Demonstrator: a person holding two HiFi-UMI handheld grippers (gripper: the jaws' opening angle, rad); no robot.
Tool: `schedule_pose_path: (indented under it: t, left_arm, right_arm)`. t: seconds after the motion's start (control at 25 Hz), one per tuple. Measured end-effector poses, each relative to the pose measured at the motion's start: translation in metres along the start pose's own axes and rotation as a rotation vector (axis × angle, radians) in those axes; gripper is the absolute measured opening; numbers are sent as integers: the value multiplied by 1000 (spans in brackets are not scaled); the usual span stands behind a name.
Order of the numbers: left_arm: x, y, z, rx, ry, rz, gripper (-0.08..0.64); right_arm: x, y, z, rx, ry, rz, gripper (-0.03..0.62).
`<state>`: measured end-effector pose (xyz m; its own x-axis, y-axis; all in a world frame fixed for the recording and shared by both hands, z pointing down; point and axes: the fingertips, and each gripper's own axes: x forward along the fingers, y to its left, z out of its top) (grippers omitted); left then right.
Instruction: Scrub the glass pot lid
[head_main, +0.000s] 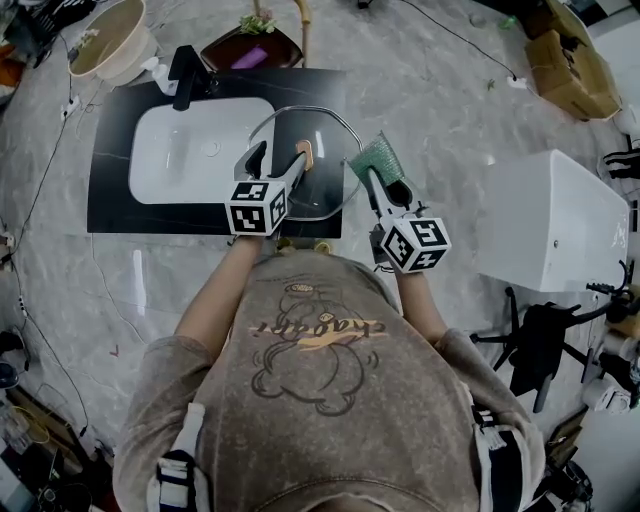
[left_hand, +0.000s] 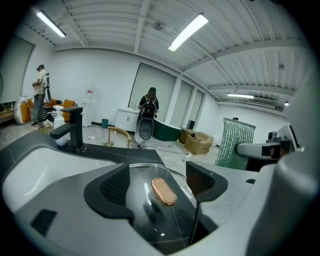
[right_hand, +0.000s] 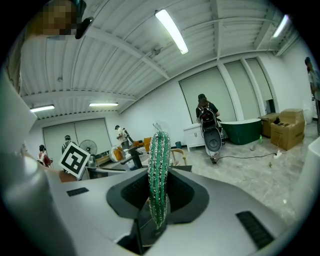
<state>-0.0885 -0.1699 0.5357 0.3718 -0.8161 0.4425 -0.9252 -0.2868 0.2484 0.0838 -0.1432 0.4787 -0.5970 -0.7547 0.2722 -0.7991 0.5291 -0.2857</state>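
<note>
Black counter (head_main: 108, 190): the white basin (head_main: 185, 150) occupies its left part, with the faucet (head_main: 187, 75) at the back edge. My left gripper (head_main: 280, 160) is over the counter's right half, jaws spread wide. The copper knob (left_hand: 164, 191) of the glass pot lid (head_main: 328, 140) sits between the pads and touches neither. The lid lies on the counter's right half, its rim overlapping the basin's right edge. My right gripper (head_main: 385, 185), at the counter's right edge, is clamped on a green scrub pad (right_hand: 159, 150), which stands upright between the jaws.
</note>
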Motion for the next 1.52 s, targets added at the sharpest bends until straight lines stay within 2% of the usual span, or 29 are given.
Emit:
schedule_pose_path:
  t: [0.24, 0.48, 0.84, 0.88, 0.96, 1.0, 1.24, 1.52]
  left_arm:
    - [42, -17, -35, 33, 132, -28, 342]
    - [72, -13, -63, 1, 207, 28, 342]
    - [92, -10, -78, 2, 254, 128, 339]
    - [92, -10, -77, 1, 256, 140, 331]
    - [94, -9, -76, 4, 260, 170, 259]
    - [95, -8, -76, 4, 263, 184, 248]
    - [96, -3, -85, -5, 316, 265, 236]
    - [96, 0, -87, -39, 312, 322, 210]
  right_arm:
    - [-3, -12, -2, 7, 13, -14, 87]
    - [-5, -22, -8, 13, 32, -23, 87]
    - [-15, -37, -16, 23, 60, -30, 87]
    - [-16, -39, -17, 24, 63, -31, 87]
    - [-17, -43, -18, 27, 67, -34, 87]
    - [-18, -45, -19, 29, 69, -36, 87]
    - [-21, -55, -20, 37, 70, -48, 87]
    - [-22, -59, -23, 40, 73, -40, 87]
